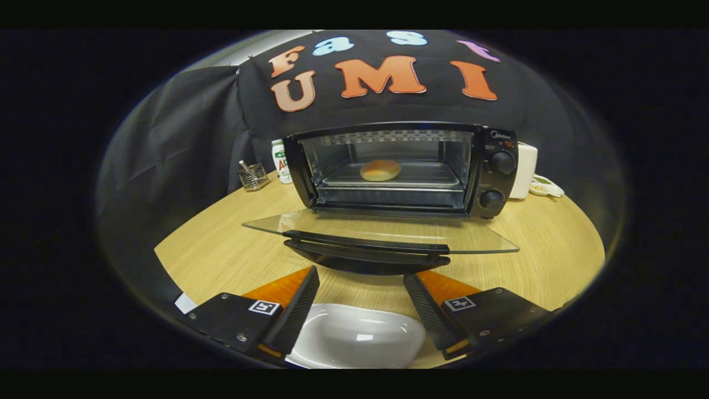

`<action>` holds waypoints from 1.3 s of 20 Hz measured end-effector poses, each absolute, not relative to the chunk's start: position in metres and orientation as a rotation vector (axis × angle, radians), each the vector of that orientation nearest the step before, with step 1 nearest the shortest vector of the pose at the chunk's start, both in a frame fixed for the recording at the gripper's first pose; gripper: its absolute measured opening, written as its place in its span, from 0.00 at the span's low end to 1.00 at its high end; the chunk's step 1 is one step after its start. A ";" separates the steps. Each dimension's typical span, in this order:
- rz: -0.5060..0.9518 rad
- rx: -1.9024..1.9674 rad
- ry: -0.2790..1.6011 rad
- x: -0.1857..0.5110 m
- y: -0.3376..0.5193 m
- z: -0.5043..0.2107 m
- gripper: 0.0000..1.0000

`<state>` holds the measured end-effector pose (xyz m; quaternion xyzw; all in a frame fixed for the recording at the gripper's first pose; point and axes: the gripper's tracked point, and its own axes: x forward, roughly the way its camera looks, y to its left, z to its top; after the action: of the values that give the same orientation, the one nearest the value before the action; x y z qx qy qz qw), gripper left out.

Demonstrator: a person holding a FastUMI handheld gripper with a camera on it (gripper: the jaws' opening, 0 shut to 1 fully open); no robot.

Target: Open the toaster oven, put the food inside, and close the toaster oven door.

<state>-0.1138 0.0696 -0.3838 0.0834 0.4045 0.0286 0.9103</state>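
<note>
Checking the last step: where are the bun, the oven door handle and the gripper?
bun (380, 170): gripper view, top crust.
oven door handle (365, 250): gripper view, bar's middle.
gripper (361, 288): gripper view, open, between fingertips.

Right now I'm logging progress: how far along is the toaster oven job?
Done: the toaster oven stands open, its glass door folded down flat, and the bun sits on the tray inside. In hand: nothing; the gripper fingers are open above an empty white dish. Left: closing the door.
</note>
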 end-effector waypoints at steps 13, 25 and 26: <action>-0.147 0.271 0.699 -0.049 0.035 -0.361 0.92; -0.191 0.263 0.557 0.014 0.020 -0.321 0.91; -0.193 0.262 0.544 0.016 0.018 -0.316 0.92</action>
<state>0.0160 0.0177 -0.3165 0.1289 0.2673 -0.0949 0.9502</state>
